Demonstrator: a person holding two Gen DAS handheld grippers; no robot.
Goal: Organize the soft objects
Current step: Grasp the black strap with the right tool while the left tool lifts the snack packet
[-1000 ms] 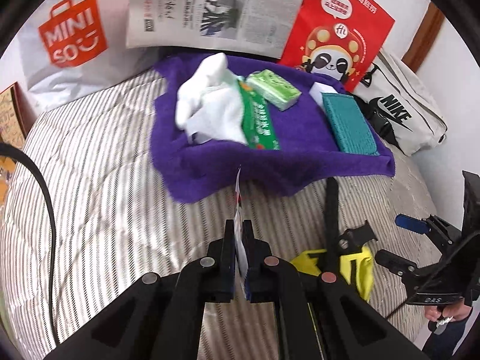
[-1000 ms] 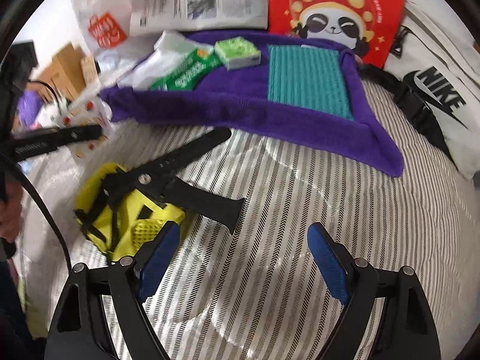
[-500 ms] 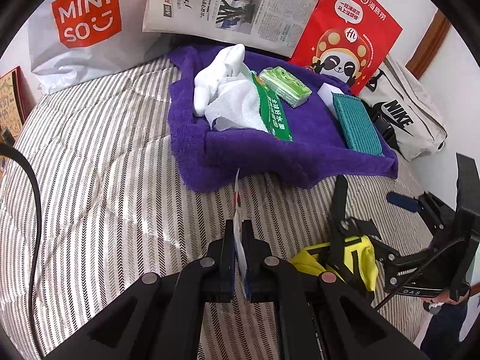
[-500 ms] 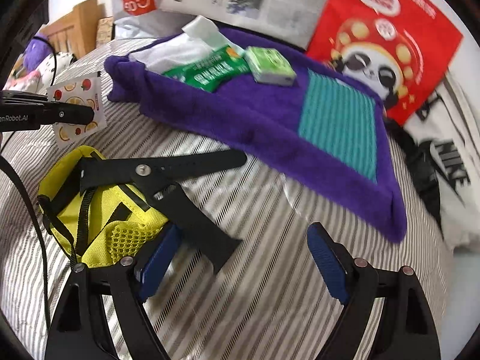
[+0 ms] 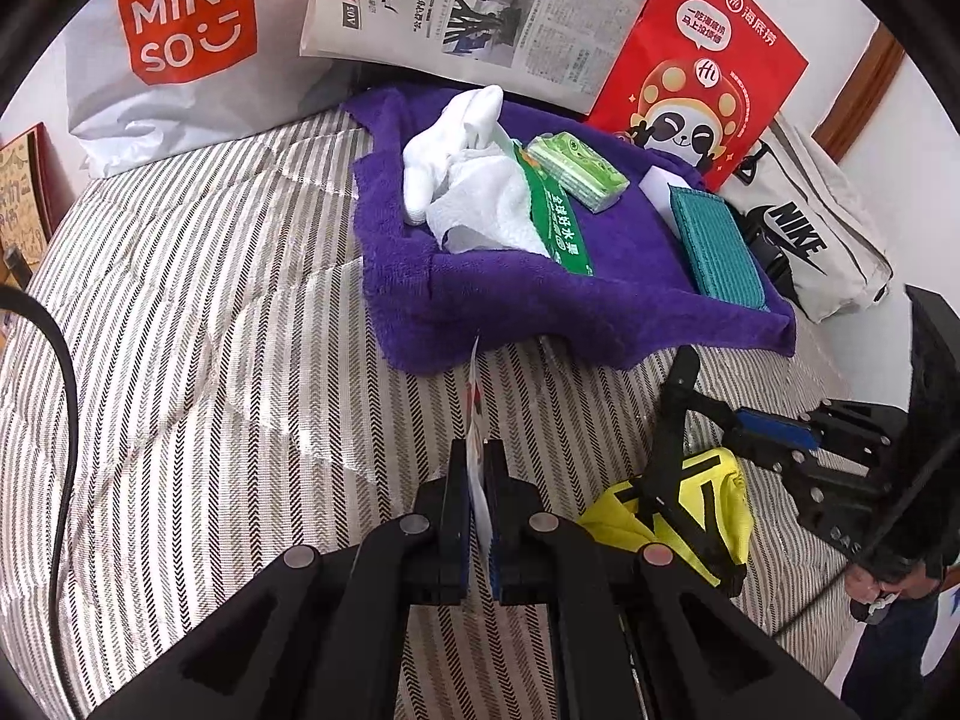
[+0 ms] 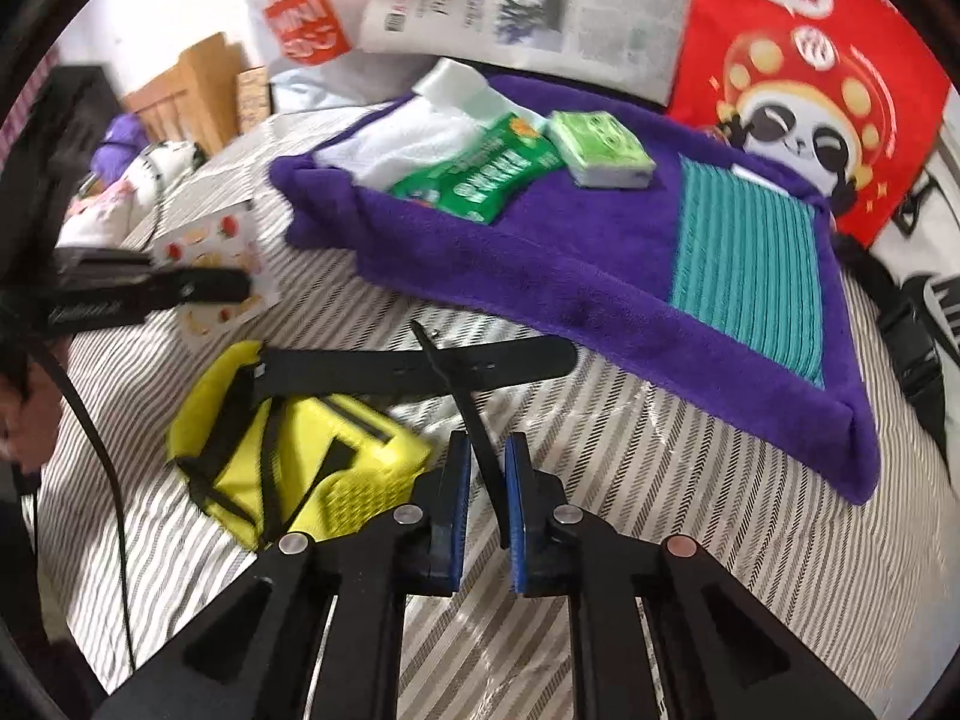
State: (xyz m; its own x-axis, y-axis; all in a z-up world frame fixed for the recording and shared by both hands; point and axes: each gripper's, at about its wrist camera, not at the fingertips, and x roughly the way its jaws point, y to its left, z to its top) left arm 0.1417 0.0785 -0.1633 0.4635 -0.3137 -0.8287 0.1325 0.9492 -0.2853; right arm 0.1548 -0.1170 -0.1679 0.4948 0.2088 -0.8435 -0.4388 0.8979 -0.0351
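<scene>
A purple towel (image 5: 540,300) (image 6: 570,276) lies on the striped bed. On it are a white cloth (image 5: 468,192), a green wipes pack (image 5: 558,222) (image 6: 480,177), a green tissue pack (image 5: 576,171) (image 6: 600,150) and a teal cloth (image 5: 714,246) (image 6: 750,264). My left gripper (image 5: 478,480) is shut on a thin fruit-print packet (image 5: 475,408) (image 6: 222,270), held edge-on in front of the towel. My right gripper (image 6: 483,480) is shut on the black strap (image 6: 462,396) of a yellow pouch (image 6: 288,456) (image 5: 690,516) on the bed.
A MINISO bag (image 5: 180,42), a newspaper (image 5: 474,6) and a red panda bag (image 5: 702,72) stand behind the towel. A white Nike bag (image 5: 810,240) lies at the right. A black cable (image 5: 66,420) runs along the left.
My right gripper has moved left onto the yellow pouch's strap and shut on it. My left gripper stays shut on the packet and has shifted slightly toward the towel.
</scene>
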